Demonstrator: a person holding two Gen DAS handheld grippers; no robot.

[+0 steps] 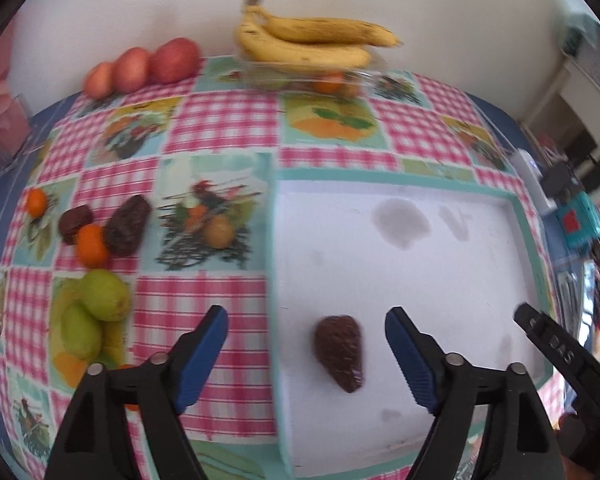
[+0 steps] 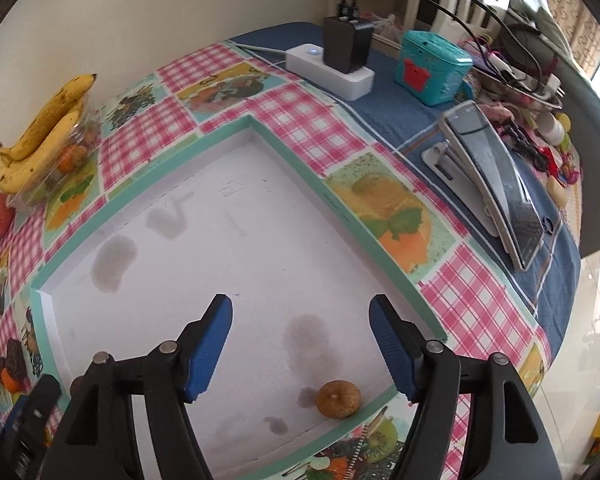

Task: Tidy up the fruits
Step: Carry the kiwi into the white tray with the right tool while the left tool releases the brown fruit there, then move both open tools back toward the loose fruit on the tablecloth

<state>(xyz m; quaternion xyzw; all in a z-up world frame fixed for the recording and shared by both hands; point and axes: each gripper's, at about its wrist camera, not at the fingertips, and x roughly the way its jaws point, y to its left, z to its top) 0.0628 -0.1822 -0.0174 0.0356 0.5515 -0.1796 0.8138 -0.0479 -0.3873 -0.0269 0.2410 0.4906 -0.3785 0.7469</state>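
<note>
My left gripper point(image 1: 306, 330), black frame with blue ribbed pads, hangs with jaws spread wide and empty over the shallow white tray with the teal rim point(image 1: 524, 220). A dark brown scaly cone-shaped fruit point(image 1: 339, 353) lies on the tray floor near its front-left edge, right between my pads but untouched

My right gripper point(image 2: 300, 316) is likewise agape and holds nothing; a small round tan fruit point(image 2: 337, 398) sits at the tray's near-right edge, just beside the rim

Still loose on the checked tablecloth point(image 1: 220, 120): green pears point(image 1: 96, 308), oranges point(image 1: 91, 245) and two more dark fruits point(image 1: 126, 225) near its left edge

Judgement: the next pick is from that cluster. Approach from above, pads straddling one fruit only, close gently, since the neighbours touch
</note>
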